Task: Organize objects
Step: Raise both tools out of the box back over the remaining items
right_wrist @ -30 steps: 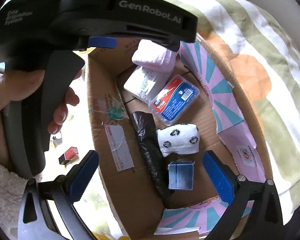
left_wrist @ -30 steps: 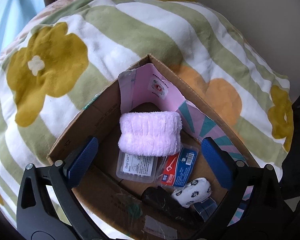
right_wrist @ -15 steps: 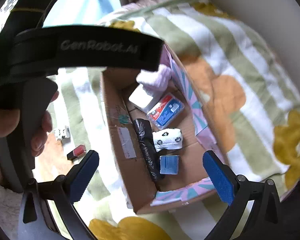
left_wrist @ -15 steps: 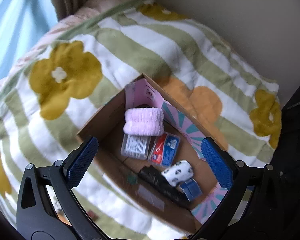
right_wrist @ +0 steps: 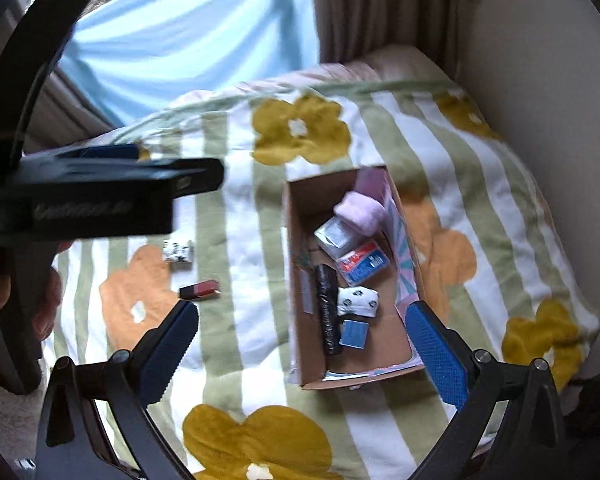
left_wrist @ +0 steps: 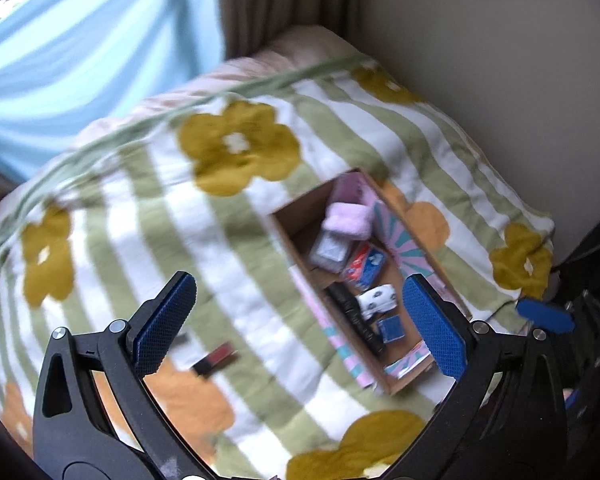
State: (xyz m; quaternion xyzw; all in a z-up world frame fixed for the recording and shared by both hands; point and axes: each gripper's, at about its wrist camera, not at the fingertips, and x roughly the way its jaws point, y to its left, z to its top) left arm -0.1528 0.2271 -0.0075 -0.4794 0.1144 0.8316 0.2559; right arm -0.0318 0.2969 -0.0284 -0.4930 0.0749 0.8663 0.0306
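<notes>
Left gripper point(left_wrist: 298, 322) high over bed, fingers spread wide, nothing between them. Right gripper point(right_wrist: 302, 346) same, spread wide and empty, also well above blanket point(right_wrist: 236, 280). Open cardboard box point(right_wrist: 296, 248) on striped flower blanket, toward right side of bed, near wall point(right_wrist: 540, 80). Inside box, far to near: pink fluffy cloth point(right_wrist: 358, 210) at far end, clear plastic pack point(right_wrist: 334, 236) just beside it, red-and-blue packet point(right_wrist: 362, 266) next, white roll with dark spots point(right_wrist: 358, 300) nearer, small blue box point(right_wrist: 354, 333) touching roll's near side, long black bundle point(right_wrist: 327, 308) along left inner wall. Outside box, left on blanket: red-and-black lipstick point(right_wrist: 199, 289) lying flat, well apart from box; small white spotted item point(right_wrist: 177, 251) a bit farther, detail too blurred. Left device body in right view at far left, held by hand point(right_wrist: 40, 304). Light blue curtain point(right_wrist: 180, 32) and brown drape point(right_wrist: 380, 8) beyond bed. Left view blurred.
</notes>
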